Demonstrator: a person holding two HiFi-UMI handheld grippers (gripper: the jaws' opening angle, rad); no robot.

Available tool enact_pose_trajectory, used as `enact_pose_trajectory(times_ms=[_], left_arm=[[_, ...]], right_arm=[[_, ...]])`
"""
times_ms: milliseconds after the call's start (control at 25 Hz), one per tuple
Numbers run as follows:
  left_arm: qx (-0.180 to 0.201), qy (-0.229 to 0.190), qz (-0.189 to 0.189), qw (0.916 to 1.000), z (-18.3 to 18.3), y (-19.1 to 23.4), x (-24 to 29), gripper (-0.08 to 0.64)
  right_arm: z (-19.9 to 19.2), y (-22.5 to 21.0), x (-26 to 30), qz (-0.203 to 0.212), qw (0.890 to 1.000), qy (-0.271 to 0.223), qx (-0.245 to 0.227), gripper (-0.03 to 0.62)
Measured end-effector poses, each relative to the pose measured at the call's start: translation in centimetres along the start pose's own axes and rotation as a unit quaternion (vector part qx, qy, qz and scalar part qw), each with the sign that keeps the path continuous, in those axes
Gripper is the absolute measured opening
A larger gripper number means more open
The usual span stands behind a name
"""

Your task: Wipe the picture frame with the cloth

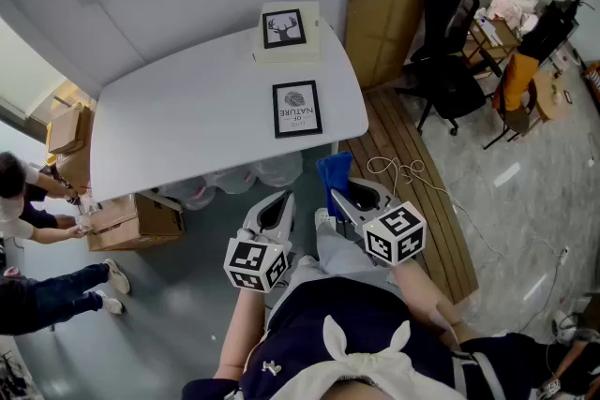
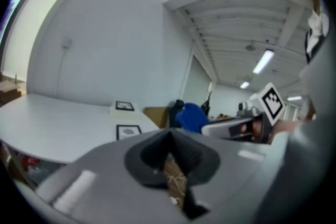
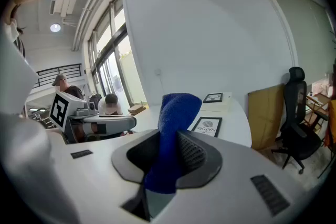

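Observation:
A black picture frame (image 1: 297,109) with a grey print lies flat near the front edge of the white table (image 1: 187,126); the gripper views also show this frame (image 2: 128,131) (image 3: 206,126). A second frame (image 1: 284,29) rests on a white box at the table's far edge. Both grippers hang below the table's front edge, in front of my body. My right gripper (image 1: 347,194) (image 3: 170,149) is shut on a blue cloth (image 1: 335,171) (image 3: 176,113), which sticks up from the jaws. My left gripper (image 1: 278,203) (image 2: 170,136) is shut with nothing held.
A black office chair (image 1: 450,61) and a leaning cardboard sheet (image 1: 380,28) stand right of the table. Wooden boards (image 1: 422,192) and a cable lie on the floor. Cardboard boxes (image 1: 131,220) sit under the table's left end, with people crouched beside them.

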State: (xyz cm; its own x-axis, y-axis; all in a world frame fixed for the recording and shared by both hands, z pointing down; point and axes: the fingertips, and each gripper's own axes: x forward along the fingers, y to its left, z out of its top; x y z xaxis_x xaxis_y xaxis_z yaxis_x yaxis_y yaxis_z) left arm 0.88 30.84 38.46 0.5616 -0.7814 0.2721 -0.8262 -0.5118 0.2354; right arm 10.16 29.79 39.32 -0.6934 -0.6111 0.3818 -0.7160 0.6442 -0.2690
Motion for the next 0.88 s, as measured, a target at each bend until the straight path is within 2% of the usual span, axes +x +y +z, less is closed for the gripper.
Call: enact_pose_trajectory(times_ms=[360,640,760,880], left_arm=[[-0.019,0.017,0.001,0.9997,0.3,2.0,3.4,0.003],[-0.029,0.048,0.005,0.9985,-0.6,4.3,6.5,0.003],[-0.023,0.061,0.001,0.9979,-0.4,5.0,7.8,0.003],[-0.009,0.064,0.013,0.9978,0.2,6.3,8.9,0.003]], right_arm=[[0.5,-3.5,2.5,-0.001,1.000,0.016,0.014,0.087],[0.4,-6.1,5.7,0.010,0.999,0.042,0.022,0.087],[0.8,-7.1,7.2,0.017,0.998,0.051,0.022,0.087],[1.5,-7.9,8.9,0.026,0.998,0.058,0.019,0.087]])
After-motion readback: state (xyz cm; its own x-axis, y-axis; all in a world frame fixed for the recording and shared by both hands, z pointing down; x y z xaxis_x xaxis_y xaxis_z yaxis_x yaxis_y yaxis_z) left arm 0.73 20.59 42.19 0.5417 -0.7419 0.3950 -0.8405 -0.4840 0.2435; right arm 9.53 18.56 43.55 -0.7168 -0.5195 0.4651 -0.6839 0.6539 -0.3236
